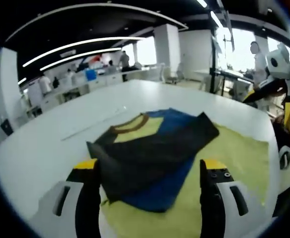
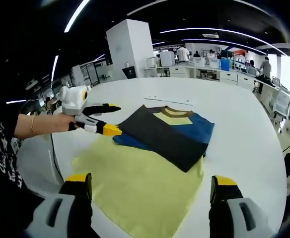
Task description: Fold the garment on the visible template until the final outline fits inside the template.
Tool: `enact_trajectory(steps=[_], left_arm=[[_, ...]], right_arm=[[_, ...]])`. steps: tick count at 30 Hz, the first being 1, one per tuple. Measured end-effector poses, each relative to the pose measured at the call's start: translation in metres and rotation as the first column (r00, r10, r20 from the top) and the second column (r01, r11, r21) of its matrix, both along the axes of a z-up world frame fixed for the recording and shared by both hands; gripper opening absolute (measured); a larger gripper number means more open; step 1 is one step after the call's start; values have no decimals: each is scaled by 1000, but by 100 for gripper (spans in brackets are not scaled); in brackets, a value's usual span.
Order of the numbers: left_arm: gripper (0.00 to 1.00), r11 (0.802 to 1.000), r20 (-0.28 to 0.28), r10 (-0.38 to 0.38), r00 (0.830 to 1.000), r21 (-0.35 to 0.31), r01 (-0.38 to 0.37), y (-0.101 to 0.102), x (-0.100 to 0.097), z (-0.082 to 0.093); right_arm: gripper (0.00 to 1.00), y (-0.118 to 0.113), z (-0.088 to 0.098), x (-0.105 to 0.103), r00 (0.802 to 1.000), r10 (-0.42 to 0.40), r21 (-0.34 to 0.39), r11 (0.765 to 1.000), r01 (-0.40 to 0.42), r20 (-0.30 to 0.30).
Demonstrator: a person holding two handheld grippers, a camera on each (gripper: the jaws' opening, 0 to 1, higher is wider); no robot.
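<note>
White table (image 2: pixel 244 129), unlabelled folded garment (image 2: pixel 167 131)

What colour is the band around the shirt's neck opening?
Brown. The collar on the dark grey and blue garment shows best in the right gripper view.

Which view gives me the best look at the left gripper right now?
The right gripper view: the left gripper shows whole from the side, held in a hand, jaws open at the edge of the folded garment. The left gripper view gives just its two open jaws at the bottom, garment between and beyond them.
</note>
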State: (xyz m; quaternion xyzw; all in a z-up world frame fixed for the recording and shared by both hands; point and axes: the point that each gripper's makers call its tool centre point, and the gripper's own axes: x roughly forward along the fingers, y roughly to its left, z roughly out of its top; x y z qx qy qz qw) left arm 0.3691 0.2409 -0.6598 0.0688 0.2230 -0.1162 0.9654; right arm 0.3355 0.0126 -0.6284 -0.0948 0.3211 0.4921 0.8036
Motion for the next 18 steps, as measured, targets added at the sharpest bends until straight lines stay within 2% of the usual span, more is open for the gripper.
enact_trajectory(steps=[2, 11, 18], left_arm=[[71, 1000, -2, 10, 1000, 2, -10, 4, -2, -2], [64, 996, -14, 88, 996, 25, -87, 42, -8, -11], [50, 990, -42, 136, 990, 39, -135, 69, -13, -25]], right_arm=[[100, -1, 0, 0, 1000, -2, -3, 1000, 2, 1], [100, 1, -1, 0, 1000, -6, -4, 1000, 6, -7], [100, 2, -3, 2, 1000, -6, -9, 1000, 5, -14]])
